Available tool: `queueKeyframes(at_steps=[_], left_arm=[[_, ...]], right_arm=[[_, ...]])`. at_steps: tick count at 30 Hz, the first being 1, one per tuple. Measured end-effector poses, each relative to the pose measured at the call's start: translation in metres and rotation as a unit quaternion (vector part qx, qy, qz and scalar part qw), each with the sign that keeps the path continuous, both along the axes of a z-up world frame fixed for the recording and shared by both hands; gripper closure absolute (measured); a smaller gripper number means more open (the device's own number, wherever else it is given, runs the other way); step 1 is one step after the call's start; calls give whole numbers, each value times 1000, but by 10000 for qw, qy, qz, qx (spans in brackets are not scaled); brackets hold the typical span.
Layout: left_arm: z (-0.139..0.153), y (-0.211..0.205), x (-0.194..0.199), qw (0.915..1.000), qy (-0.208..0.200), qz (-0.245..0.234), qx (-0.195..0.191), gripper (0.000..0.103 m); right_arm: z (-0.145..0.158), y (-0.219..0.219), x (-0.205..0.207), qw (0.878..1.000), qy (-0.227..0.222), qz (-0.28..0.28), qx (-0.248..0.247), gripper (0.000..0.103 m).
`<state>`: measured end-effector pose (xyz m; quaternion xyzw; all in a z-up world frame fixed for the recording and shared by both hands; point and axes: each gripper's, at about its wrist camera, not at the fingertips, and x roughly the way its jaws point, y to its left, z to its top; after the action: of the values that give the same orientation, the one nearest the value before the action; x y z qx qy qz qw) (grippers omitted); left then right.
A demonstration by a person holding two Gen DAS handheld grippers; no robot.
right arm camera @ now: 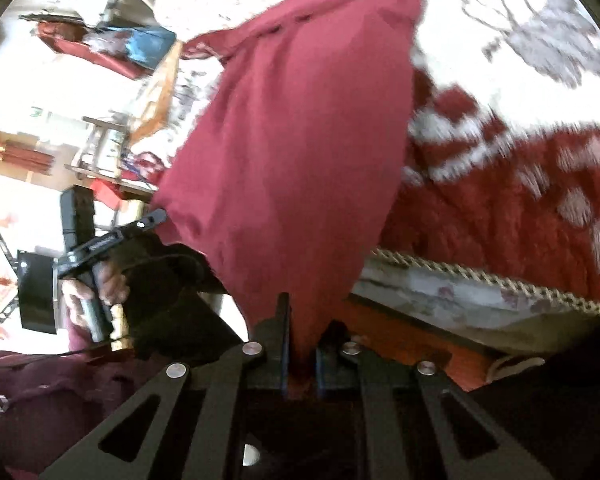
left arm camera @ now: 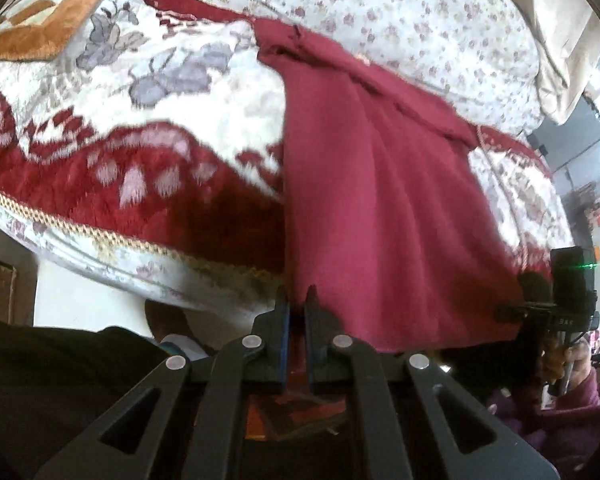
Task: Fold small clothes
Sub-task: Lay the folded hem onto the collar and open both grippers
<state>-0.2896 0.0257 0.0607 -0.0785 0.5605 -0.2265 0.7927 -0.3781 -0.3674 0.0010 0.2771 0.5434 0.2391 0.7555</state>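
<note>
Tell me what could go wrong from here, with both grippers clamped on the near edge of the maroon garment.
1. The left gripper pinches only the very corner of the maroon garment; it could slip out.
2. The far end still lies on the patterned blanket, whose plush pile might drag and bunch it.
3. The right gripper holds a bunched wad of cloth, so the edge between the grips may fold crooked.

a home bedroom: bed (left arm camera: 400,12) with floral sheet, plush blanket (left arm camera: 148,184)
</note>
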Motion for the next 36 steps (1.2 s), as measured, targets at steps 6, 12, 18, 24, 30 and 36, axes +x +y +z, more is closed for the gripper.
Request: queueKeyframes(at_steps=[6,12,18,24,30,36], left_arm=[[46,3,33,9971,-460,222,-565,98],[80,-17,97,9914,-995,428,-733,98],[91,-52,177,9884,-1252,589,-629,97],[56,-79,262,9895,-999,962,-406,98],[5,-96,322,9920,-546,1089,-322,96],[-4,-79,343,9861,-495,1515,-471,43]], right_arm=[[53,-33,25,9938,-829,-449,582,93],[95,-50,83,9855,-1415,-808,482,93],[106,-84,158,9788,-1507,-1316,438,93],[71,-112,239,9767,-1002,-1879,281,93],[22,-137,299,9731,-517,-2227,286,93],[24,-148,299,9675,-747,-2385,391,86]])
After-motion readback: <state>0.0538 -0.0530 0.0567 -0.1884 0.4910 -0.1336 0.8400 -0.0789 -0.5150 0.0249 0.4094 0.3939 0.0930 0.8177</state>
